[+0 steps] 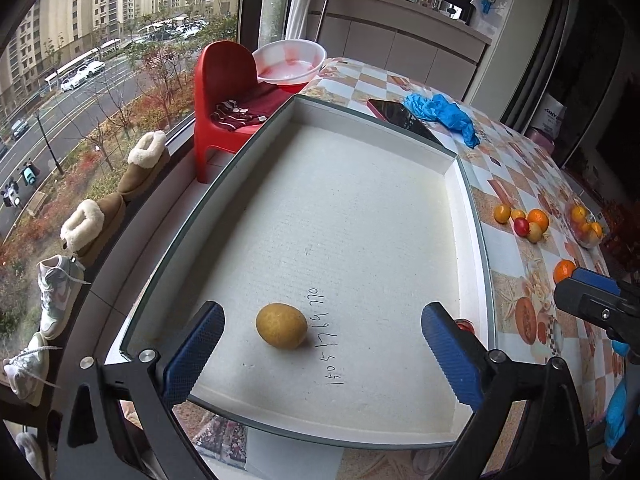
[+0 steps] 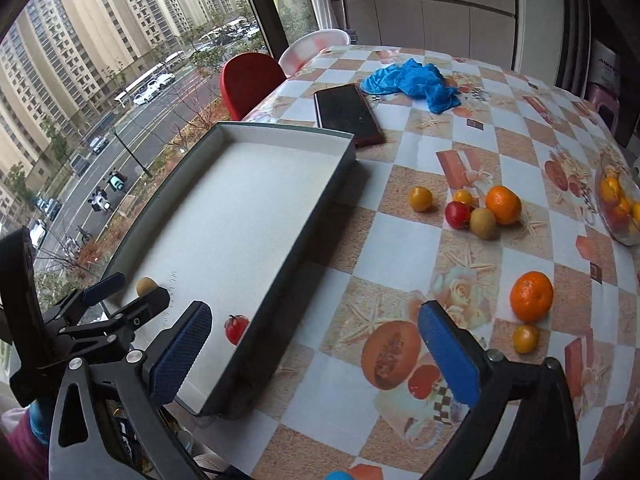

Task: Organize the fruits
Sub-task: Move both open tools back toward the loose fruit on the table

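Fruit lies in two places: inside a shallow rectangular tray (image 1: 466,216) with dark outer walls and a white, finely ribbed paper lining, and loose on the worktop (image 2: 400,248), which wears a glossy checked oilcloth printed with melons and roses. In the tray sits an oval, matte, brownish-yellow kiwi (image 1: 281,325), just beside a line of handwritten digits, and a small glossy red tomato (image 2: 236,328) against the tray's near right wall. The left gripper (image 1: 320,356) hovers over the tray, its fingers spread wide with nothing between them; the pads (image 1: 194,356) are blue and knurled. The right gripper (image 2: 316,356) is likewise wide and empty, straddling the tray wall and the oilcloth. Ahead of it a dimpled mandarin (image 2: 531,296) rests beside a small yellow-orange tomato (image 2: 525,338). Farther off, a cluster touches together: another mandarin (image 2: 503,205), a kiwi-like fruit (image 2: 482,223), a red tomato (image 2: 458,214). A glass bowl (image 2: 624,236) holds more fruit. Crumpled blue gloves (image 2: 416,80) and a flat black phone (image 2: 346,114) lie beyond the tray.
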The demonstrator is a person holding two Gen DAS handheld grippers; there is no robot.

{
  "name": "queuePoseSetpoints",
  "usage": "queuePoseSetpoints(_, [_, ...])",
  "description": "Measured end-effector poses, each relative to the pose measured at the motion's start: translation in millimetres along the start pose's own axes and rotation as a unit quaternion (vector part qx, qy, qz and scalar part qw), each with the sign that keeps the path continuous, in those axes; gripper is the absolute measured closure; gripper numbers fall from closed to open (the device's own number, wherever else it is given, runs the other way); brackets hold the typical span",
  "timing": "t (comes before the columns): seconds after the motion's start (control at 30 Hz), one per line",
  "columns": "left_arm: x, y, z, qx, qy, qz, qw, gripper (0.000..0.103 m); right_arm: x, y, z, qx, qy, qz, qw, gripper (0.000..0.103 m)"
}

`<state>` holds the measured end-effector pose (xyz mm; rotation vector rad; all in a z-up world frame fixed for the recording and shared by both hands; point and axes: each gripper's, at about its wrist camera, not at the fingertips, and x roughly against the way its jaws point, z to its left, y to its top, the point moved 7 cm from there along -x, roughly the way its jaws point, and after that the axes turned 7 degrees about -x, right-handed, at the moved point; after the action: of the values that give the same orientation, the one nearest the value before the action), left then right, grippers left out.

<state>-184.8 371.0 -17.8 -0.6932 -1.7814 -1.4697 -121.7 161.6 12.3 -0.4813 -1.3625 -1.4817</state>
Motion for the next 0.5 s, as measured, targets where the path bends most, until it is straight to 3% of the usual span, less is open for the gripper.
queuePoseSetpoints(0.3, [14,5,-51,-0.043,-0.017,-0.006,0.9989,0.004,26,-42,-126,-0.107,-0.081,-0.001,0.991,0.000])
queuePoseSetpoints(0.5, [20,7,-102,-0.094,-0.036,-0.007,0.9949,0.004,30,-69,-173,-0.142,-0.122,0.013,0.982,0.000])
